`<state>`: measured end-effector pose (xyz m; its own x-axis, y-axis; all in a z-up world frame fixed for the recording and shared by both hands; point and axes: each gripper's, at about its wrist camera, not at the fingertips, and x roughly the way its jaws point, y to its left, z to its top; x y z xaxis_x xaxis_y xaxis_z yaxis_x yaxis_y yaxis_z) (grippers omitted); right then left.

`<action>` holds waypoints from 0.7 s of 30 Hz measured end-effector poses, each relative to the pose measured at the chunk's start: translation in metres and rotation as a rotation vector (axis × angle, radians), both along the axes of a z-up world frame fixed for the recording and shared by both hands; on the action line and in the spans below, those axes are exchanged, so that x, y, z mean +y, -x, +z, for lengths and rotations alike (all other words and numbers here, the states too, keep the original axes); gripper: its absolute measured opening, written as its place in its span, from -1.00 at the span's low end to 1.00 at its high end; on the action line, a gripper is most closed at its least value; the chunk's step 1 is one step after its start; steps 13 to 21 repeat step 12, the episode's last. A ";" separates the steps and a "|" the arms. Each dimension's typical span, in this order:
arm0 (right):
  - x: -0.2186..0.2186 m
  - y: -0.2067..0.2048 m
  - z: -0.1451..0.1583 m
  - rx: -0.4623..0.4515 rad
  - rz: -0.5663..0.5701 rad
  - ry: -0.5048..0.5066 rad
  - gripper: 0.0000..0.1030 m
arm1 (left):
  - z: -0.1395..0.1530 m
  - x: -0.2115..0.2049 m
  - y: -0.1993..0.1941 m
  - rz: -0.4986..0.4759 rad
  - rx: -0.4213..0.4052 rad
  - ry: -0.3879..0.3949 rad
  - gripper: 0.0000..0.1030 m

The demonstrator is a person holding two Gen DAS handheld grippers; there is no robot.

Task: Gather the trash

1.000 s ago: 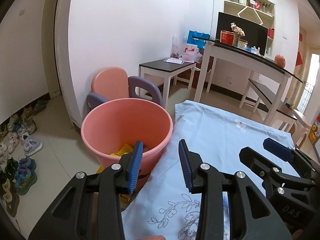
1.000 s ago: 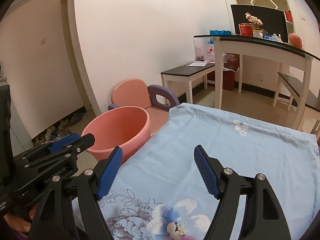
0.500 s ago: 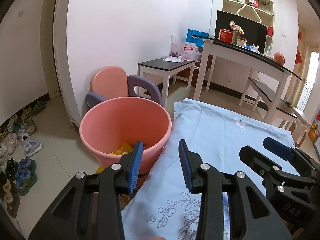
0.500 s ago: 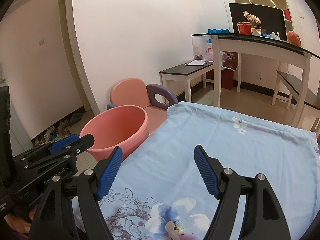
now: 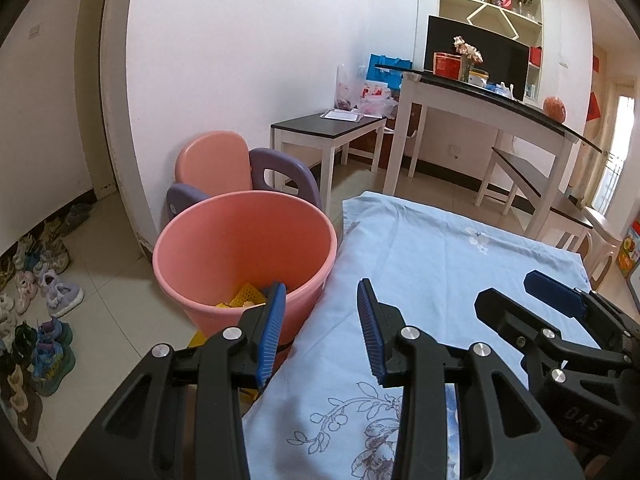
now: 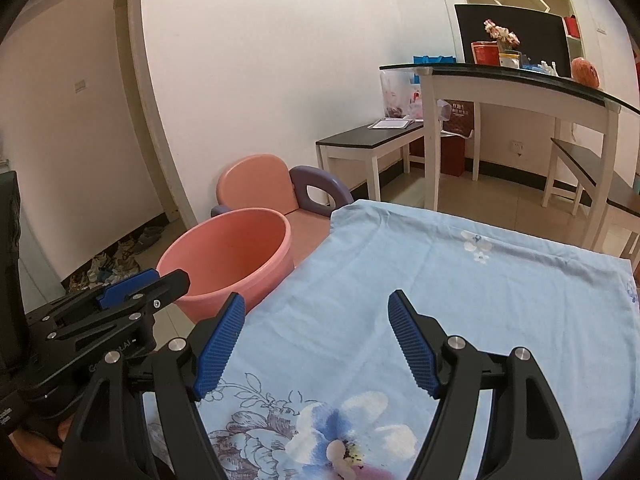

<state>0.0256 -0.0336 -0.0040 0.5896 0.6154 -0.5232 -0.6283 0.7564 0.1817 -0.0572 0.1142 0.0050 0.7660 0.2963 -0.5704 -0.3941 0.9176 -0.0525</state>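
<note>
**Two empty grippers over the blue cloth**

Your left gripper point(image 5: 322, 330) stands moderately open, gripping nothing; your right gripper point(image 6: 316, 344) is spread wide, also empty. Yellow trash point(image 5: 244, 296) lies in the pink bucket point(image 5: 240, 216) at your left gripper's eleven o'clock, beside the floral cloth point(image 6: 460, 288).

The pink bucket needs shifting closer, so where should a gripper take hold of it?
Grip the pink bucket by its thin rim, from above on the side nearest the cloth-covered table. It stands upright and open-topped, and its round wall looks too wide for the gripper.
</note>
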 end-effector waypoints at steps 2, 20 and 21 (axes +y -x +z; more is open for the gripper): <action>0.000 0.000 0.000 0.000 -0.001 -0.002 0.41 | 0.000 -0.001 0.000 -0.004 -0.003 -0.002 -0.27; -0.003 -0.001 -0.003 0.009 -0.008 -0.006 0.41 | -0.003 -0.002 -0.004 -0.011 0.009 -0.007 -0.27; -0.003 -0.001 -0.003 0.009 -0.008 -0.006 0.41 | -0.003 -0.002 -0.004 -0.011 0.009 -0.007 -0.27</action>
